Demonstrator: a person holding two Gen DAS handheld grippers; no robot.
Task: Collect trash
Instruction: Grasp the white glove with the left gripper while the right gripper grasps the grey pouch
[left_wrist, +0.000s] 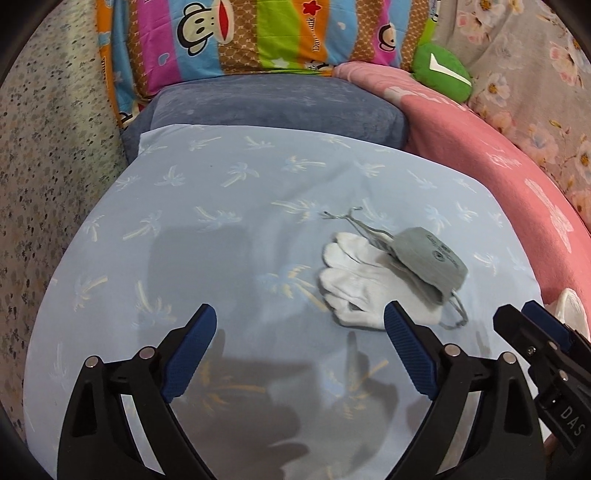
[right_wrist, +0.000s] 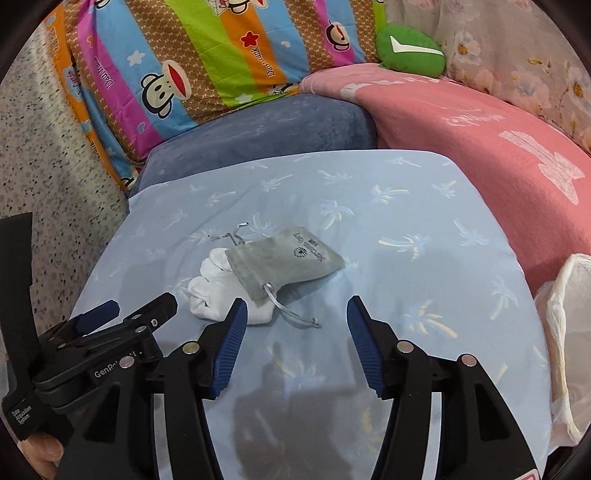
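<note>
A grey drawstring pouch (left_wrist: 428, 260) (right_wrist: 284, 260) lies on top of white gloves (left_wrist: 351, 280) (right_wrist: 214, 291) on a light blue palm-print pillow (left_wrist: 221, 221) (right_wrist: 406, 221). My left gripper (left_wrist: 299, 321) is open and empty, hovering above the pillow just left of the gloves. My right gripper (right_wrist: 295, 314) is open and empty, just in front of the pouch's drawstring. Each gripper shows at the edge of the other's view, the right one (left_wrist: 517, 317) and the left one (right_wrist: 140, 306).
A white plastic bag (right_wrist: 565, 332) sits at the right, beside a pink blanket (right_wrist: 480, 147). Behind the pillow are a dark blue cushion (right_wrist: 258, 129), a striped monkey-print pillow (left_wrist: 240, 37) and a green plush (right_wrist: 410, 51). Speckled floor (left_wrist: 44, 166) lies to the left.
</note>
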